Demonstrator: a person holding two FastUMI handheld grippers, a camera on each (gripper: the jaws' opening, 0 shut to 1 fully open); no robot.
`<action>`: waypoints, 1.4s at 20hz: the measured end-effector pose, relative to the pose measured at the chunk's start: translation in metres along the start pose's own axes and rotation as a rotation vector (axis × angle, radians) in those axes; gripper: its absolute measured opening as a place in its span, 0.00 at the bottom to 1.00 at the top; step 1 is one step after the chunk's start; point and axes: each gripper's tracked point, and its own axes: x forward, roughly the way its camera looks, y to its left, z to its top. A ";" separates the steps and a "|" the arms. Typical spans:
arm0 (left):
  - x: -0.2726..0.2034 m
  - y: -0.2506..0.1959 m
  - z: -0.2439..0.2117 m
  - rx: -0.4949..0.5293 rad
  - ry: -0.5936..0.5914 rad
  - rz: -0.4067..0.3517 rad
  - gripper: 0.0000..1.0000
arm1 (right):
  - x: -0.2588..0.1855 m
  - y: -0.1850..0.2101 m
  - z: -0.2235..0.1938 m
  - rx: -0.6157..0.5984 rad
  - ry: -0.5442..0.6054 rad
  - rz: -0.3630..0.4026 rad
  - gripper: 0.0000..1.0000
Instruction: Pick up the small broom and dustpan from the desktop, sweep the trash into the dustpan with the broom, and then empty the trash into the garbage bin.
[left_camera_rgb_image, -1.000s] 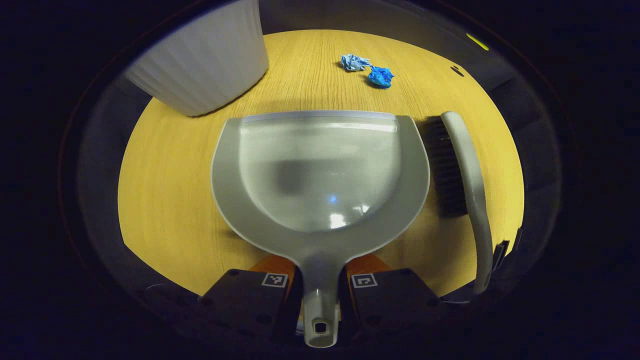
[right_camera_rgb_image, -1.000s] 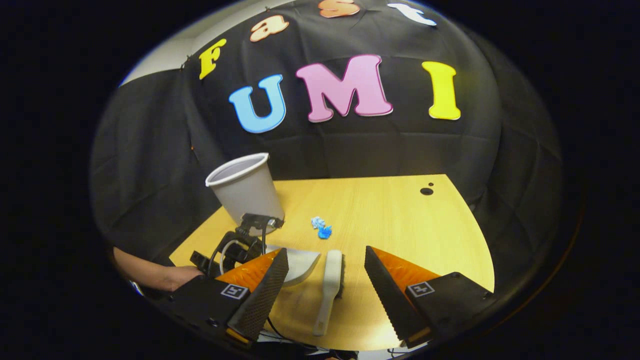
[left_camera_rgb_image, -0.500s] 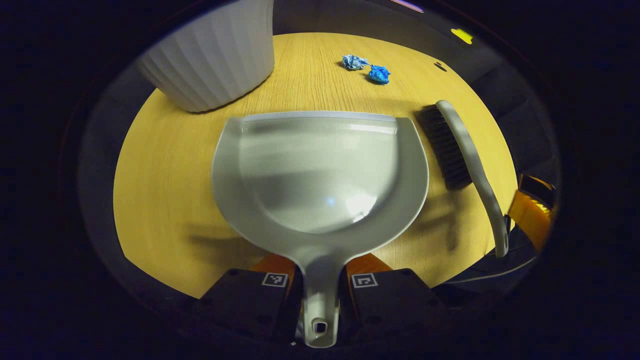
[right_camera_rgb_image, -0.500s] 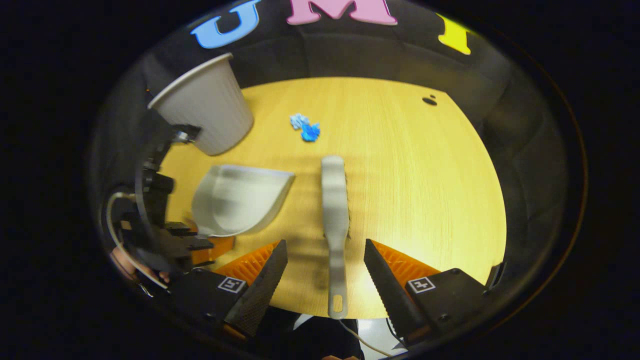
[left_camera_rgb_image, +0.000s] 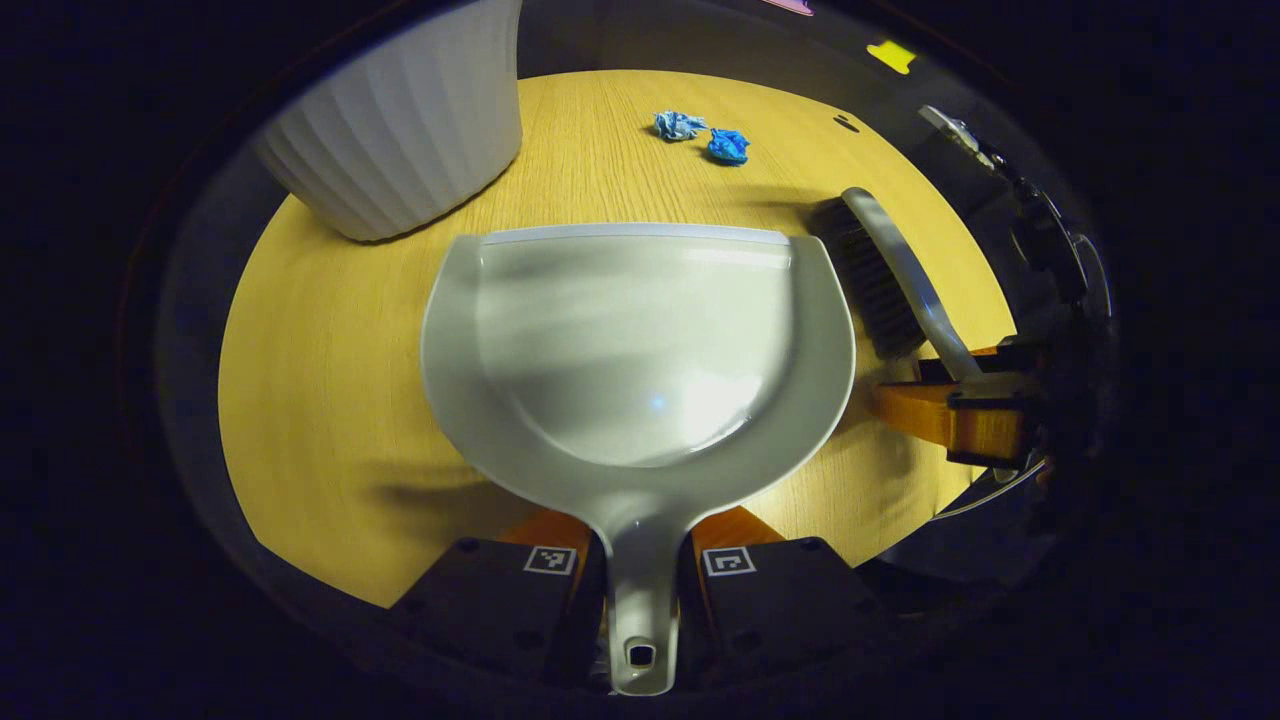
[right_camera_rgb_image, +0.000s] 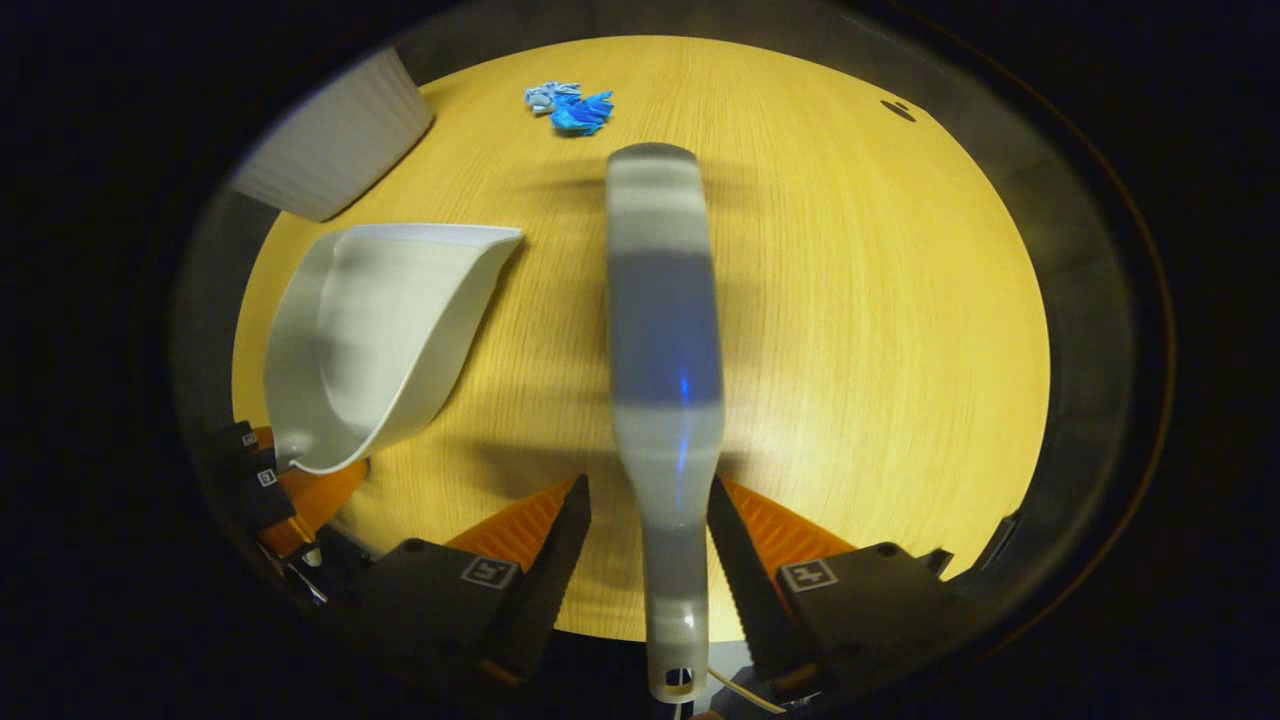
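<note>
Lying on the wooden desktop (right_camera_rgb_image: 850, 300), blue trash (right_camera_rgb_image: 570, 105).

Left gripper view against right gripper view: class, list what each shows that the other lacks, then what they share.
Left gripper view: black bristles on the broom, and the left gripper shut on the dustpan handle. Right gripper view: the broom's smooth back, with the right gripper fingers flanking its handle. Shared: the ribbed white garbage bin, two blue paper wads, the wooden desktop.
</note>
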 end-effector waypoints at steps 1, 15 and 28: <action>0.000 0.000 0.000 -0.001 -0.001 -0.003 0.30 | 0.001 -0.003 -0.002 -0.002 0.016 -0.010 0.70; -0.001 0.011 0.002 0.051 0.043 0.019 0.30 | -0.012 -0.039 0.035 -0.039 0.025 -0.001 0.28; -0.004 0.040 0.059 0.281 0.164 0.075 0.29 | -0.007 -0.081 0.231 -0.333 -0.083 -0.062 0.28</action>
